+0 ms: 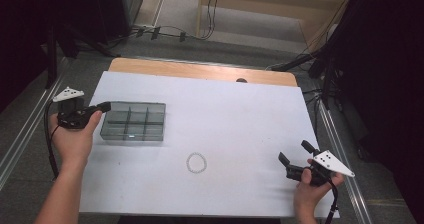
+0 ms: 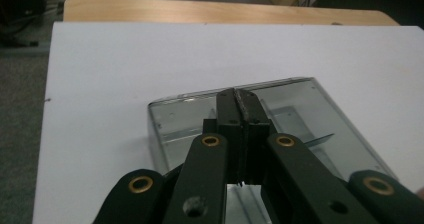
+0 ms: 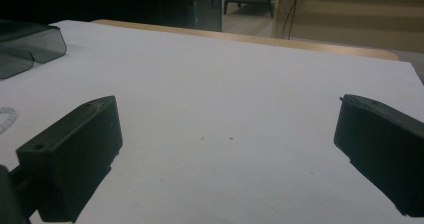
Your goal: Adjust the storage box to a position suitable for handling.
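Observation:
A clear plastic box with several compartments lies on the white table cover at the left. My left gripper is at the box's left end, and a hand holds it. Its jaws are pressed together over the box, with nothing visible between them. A small white bead ring lies flat in the middle near the front. At the front right, my right gripper rests low over the cover. It stands open with bare cover between its fingers. The bead ring and the box lie to its left.
The white cover spreads over a wooden table whose far edge shows. Beyond it are floor cables and dark stands. Metal rails run along both sides of the table.

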`<state>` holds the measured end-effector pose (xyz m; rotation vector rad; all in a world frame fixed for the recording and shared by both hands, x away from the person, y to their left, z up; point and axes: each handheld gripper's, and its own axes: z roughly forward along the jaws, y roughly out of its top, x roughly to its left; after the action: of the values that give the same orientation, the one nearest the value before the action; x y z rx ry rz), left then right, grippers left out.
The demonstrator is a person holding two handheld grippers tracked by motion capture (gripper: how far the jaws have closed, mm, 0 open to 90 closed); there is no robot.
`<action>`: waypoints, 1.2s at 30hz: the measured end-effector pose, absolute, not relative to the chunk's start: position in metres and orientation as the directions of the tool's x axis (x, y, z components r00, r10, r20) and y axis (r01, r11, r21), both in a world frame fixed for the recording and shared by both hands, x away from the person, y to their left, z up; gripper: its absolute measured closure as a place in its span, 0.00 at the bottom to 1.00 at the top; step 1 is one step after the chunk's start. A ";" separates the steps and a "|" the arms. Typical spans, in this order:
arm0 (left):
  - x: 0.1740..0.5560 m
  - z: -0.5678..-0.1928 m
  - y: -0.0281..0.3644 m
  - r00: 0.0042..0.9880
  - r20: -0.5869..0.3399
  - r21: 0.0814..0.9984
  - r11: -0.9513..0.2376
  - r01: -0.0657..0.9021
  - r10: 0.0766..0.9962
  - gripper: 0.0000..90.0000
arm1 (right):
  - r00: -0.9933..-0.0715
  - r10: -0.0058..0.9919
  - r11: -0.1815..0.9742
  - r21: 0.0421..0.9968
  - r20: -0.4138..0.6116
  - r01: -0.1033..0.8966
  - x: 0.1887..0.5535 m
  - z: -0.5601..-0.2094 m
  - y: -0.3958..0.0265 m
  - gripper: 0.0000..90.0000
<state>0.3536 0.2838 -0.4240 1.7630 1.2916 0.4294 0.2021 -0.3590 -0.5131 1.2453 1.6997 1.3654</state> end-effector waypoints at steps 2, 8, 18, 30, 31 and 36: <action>0.356 -0.426 0.286 0.390 -0.214 0.799 -0.069 0.597 0.896 0.99 | -0.363 0.928 0.021 0.958 0.089 0.287 0.202 -0.513 -0.359 0.00; 0.364 -0.436 0.296 0.346 -0.209 0.766 -0.067 0.639 0.915 0.99 | -0.360 0.929 0.018 0.958 0.090 0.286 0.202 -0.513 -0.359 0.00; 0.372 -0.450 0.305 0.318 -0.209 0.728 -0.070 0.682 0.925 1.00 | -0.349 0.933 0.019 0.957 0.087 0.289 0.202 -0.513 -0.359 0.00; 0.373 -0.469 0.306 0.293 -0.228 0.695 -0.056 0.717 0.929 1.00 | -0.347 0.933 0.016 0.956 0.091 0.293 0.203 -0.514 -0.359 0.00; 0.373 -0.469 0.306 0.293 -0.228 0.695 -0.056 0.717 0.929 1.00 | -0.348 0.933 0.016 0.956 0.090 0.292 0.203 -0.514 -0.359 0.00; 0.373 -0.468 0.304 0.282 -0.224 0.696 -0.049 0.716 0.933 1.00 | -0.347 0.933 0.015 0.956 0.092 0.295 0.203 -0.514 -0.359 0.00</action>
<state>0.3728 0.3045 -0.4680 1.8193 1.4907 0.3746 0.2034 -0.3592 -0.5138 1.2645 1.6912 1.3528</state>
